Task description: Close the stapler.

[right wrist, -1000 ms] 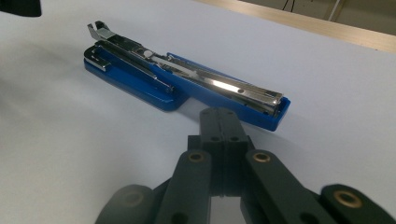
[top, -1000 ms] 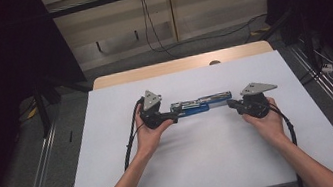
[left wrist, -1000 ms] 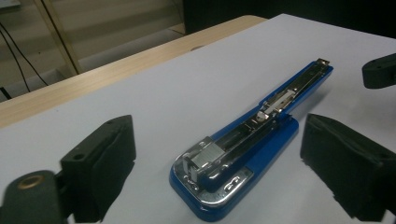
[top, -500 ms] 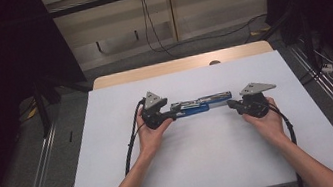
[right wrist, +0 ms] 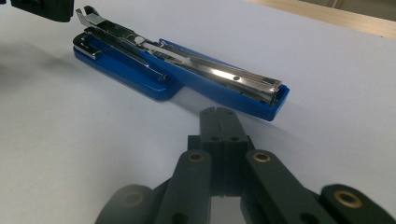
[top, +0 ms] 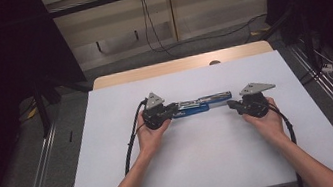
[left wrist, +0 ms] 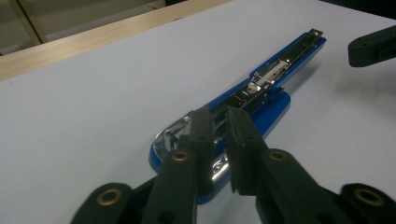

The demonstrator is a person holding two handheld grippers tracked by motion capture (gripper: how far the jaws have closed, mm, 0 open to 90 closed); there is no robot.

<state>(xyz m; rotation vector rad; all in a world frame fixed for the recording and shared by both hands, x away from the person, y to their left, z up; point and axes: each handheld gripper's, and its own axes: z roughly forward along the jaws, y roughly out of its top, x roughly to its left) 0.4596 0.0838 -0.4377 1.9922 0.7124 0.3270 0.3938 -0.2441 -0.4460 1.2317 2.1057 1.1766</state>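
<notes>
Blue stapler [top: 200,105] is lying swung open mid-table on the white sheet [top: 206,168], between the two grippers. The left gripper [left wrist: 219,122] has just been closing and now pinches the chrome hinge end, while the right gripper [right wrist: 218,114] sits fully closed just short of the far tip, holding nothing. Looks like the pin-it-down step; next the right probably needs to open and grab the magazine.

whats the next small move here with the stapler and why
Probably steady the blue stapler with the left gripper, whose jaws have just been closing on its chromed end, then bring the right gripper forward to the far end: its jaws are shut and stop just short of the tip.
</notes>
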